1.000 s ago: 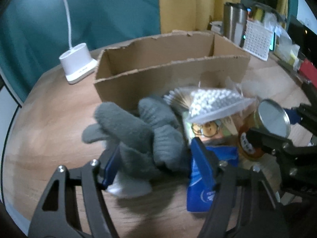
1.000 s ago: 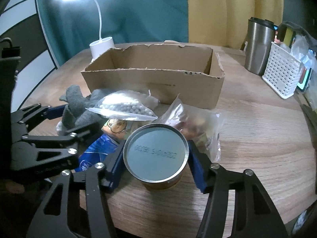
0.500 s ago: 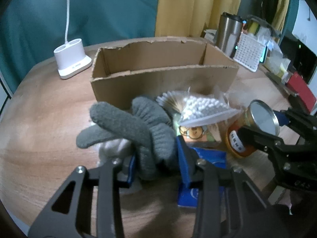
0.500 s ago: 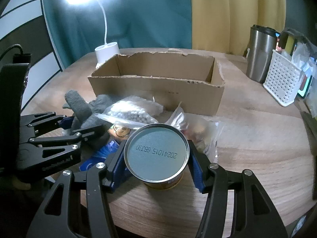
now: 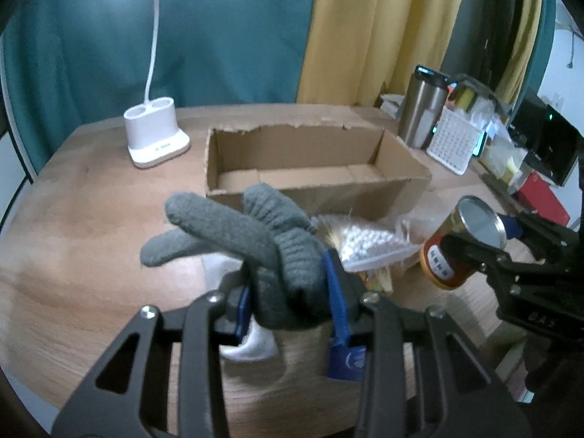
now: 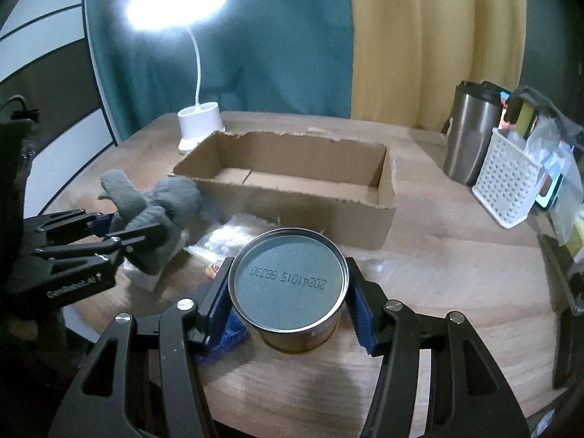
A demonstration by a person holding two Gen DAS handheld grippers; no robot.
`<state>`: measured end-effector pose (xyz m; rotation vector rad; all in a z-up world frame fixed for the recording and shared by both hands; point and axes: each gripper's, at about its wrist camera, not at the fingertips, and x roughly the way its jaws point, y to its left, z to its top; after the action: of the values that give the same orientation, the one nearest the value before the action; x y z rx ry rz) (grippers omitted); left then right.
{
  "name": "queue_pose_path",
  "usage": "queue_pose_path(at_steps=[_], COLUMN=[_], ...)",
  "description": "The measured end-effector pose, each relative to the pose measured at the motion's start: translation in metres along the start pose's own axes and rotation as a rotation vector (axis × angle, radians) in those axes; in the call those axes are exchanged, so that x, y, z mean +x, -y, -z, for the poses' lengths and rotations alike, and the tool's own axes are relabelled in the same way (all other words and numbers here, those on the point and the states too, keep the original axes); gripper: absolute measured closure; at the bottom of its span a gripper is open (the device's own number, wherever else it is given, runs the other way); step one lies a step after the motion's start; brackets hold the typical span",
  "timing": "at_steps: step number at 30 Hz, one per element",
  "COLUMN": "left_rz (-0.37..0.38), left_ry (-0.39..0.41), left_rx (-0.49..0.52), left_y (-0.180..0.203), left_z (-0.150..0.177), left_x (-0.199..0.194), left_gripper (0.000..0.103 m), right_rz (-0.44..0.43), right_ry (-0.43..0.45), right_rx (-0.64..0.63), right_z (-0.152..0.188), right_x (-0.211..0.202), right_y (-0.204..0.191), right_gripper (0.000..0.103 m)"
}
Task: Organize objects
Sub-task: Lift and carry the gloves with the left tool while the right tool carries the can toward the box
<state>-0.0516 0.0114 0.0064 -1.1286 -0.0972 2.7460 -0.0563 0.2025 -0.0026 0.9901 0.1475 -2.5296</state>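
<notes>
The grey glove is clamped in the left claw, lifted off the surface. The tin can is clamped in the right claw. The open cardboard box is seen at 12 o'clock.

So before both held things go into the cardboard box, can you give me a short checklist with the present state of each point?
1. Left gripper shut on the grey glove: ok.
2. Right gripper shut on the tin can, fingers on both sides: ok.
3. Can clear of the table: ok, it hangs above the wood.
4. Cardboard box open, with bare floor showing inside: ok.
5. Glove free of the bag of white beads next to it: cannot tell.
6. Glove grip secure: cannot tell, its fingers stick out loose past the gripper.
</notes>
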Motion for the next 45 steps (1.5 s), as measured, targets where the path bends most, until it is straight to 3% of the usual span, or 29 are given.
queue_pose_path(at_steps=[20,45], left_rz=[0.04,0.084], left_ry=[0.115,0.093], left_rx=[0.008,0.012], left_y=[0.014,0.034], left_z=[-0.048,-0.094], left_x=[-0.022,0.034], left_gripper=[0.067,0.067], right_rz=[0.024,0.011], right_ry=[0.068,0.065], right_rx=[-0.03,-0.06], right_z=[-0.041,-0.088], right_x=[-0.011,0.028], right_y=[0.02,0.05], right_gripper=[0.044,0.044])
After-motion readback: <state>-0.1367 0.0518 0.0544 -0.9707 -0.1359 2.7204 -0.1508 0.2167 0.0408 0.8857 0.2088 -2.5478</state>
